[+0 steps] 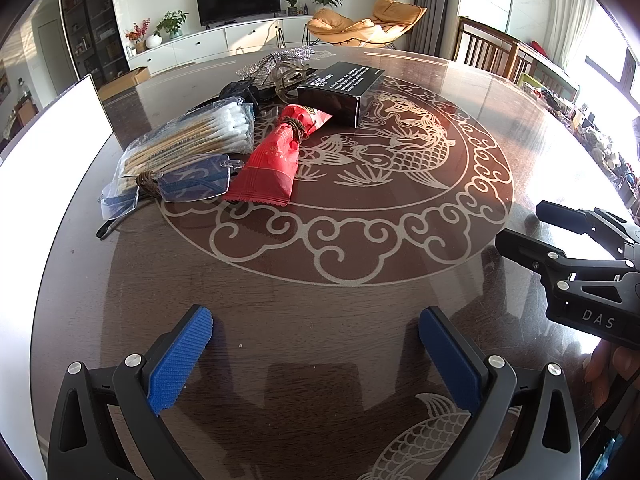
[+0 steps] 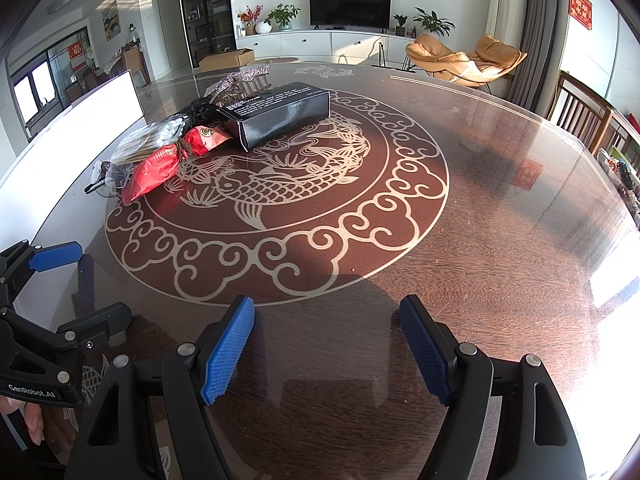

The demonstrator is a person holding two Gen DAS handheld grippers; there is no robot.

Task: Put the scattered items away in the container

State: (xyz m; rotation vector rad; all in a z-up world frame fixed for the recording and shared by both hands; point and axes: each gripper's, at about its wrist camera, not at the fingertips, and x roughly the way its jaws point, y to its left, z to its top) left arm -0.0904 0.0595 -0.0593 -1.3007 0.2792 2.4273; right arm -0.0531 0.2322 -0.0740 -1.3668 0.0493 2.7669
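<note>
Several items lie in a heap at the far left of the round table: a black box (image 1: 340, 92) (image 2: 280, 114), a red packet (image 1: 276, 160) (image 2: 160, 168) with a brown cord ring on it, a bag of cotton swabs (image 1: 192, 136) (image 2: 156, 134), clear glasses (image 1: 180, 188) and a sparkly strip (image 1: 276, 58). A white container (image 1: 52, 128) (image 2: 80, 128) stands left of the heap; its inside is hidden. My left gripper (image 1: 316, 316) (image 2: 92, 284) is open over bare table, well short of the heap. My right gripper (image 2: 326, 306) (image 1: 532, 228) is open beside it, holding nothing.
The glass-topped table (image 1: 360, 300) carries a pale fish and cloud pattern. Wooden chairs (image 2: 580, 116) stand at its far right edge, with clutter on a side surface behind them. A black fabric item (image 1: 240, 90) and a clear hair claw (image 1: 290, 76) lie behind the swabs.
</note>
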